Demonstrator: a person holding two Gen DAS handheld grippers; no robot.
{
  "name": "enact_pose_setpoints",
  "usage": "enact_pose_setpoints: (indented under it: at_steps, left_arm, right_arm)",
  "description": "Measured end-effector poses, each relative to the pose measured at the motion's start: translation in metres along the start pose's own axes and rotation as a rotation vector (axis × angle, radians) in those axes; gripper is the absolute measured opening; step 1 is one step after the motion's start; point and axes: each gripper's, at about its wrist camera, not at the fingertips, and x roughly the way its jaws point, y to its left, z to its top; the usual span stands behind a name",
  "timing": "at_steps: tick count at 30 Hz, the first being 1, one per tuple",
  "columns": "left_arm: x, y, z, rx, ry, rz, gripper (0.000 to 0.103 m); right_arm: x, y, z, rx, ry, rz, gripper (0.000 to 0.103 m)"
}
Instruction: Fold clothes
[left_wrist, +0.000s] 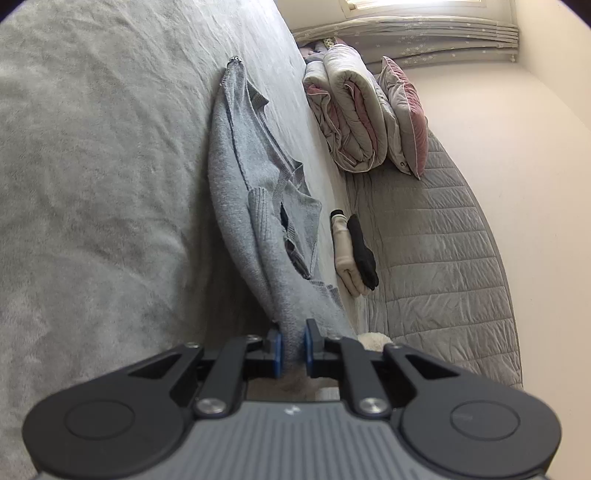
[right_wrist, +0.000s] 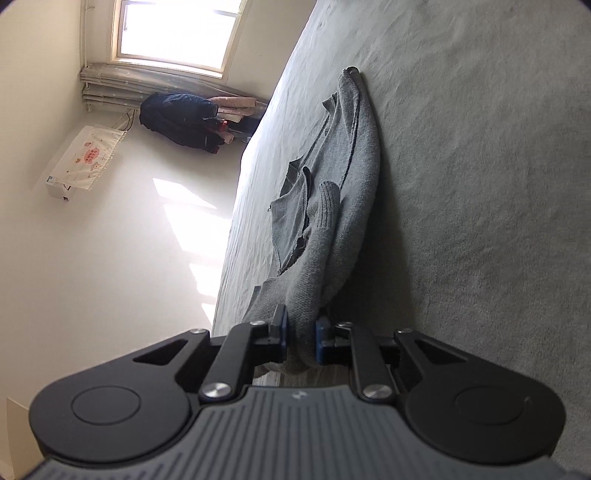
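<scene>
Grey sweater (left_wrist: 236, 192) lies doubled lengthwise on the bed (left_wrist: 92, 184); left tongs (left_wrist: 293, 345) and right tongs (right_wrist: 302, 334) each pinch its near end; squaring remains.

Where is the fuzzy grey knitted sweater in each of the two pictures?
Left wrist view: the grey knitted sweater runs up the middle, pinched low down by the left gripper.
Right wrist view: it lies centre-right, pinched by the right gripper.
Shared landmark: the ribbed cuff lying on the sweater.
</scene>
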Motion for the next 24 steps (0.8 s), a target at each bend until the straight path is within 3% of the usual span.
enact_pose_setpoints:
  at_steps: [7, 11, 13, 15, 17, 19, 24]
  left_arm:
    - [-0.015, 0.024, -0.039, -0.018, 0.075, 0.039, 0.010]
    - [-0.009, 0.038, -0.041, -0.024, 0.122, 0.044, 0.011]
    - [-0.010, 0.040, -0.037, -0.019, 0.137, 0.015, 0.019]
    - [-0.011, 0.038, -0.034, -0.004, 0.153, -0.010, 0.035]
    - [-0.010, 0.034, -0.034, 0.026, 0.174, -0.017, 0.043]
    - [-0.007, 0.031, -0.035, 0.058, 0.192, 0.001, 0.044]
    - [-0.001, 0.024, -0.036, 0.128, 0.235, 0.048, 0.044]
  right_arm:
    - [-0.012, -0.006, -0.021, -0.007, 0.057, -0.020, 0.015]
    - [-0.007, -0.023, -0.018, 0.020, 0.105, -0.050, 0.016]
    - [-0.006, -0.028, -0.011, 0.039, 0.112, -0.041, 0.019]
    - [-0.005, -0.028, -0.003, 0.046, 0.113, -0.037, 0.022]
    - [-0.003, -0.024, 0.003, 0.041, 0.110, -0.012, 0.046]
    - [0.002, -0.016, 0.006, 0.018, 0.119, -0.006, 0.054]
    - [0.022, 0.000, 0.005, -0.082, 0.152, -0.091, 0.054]
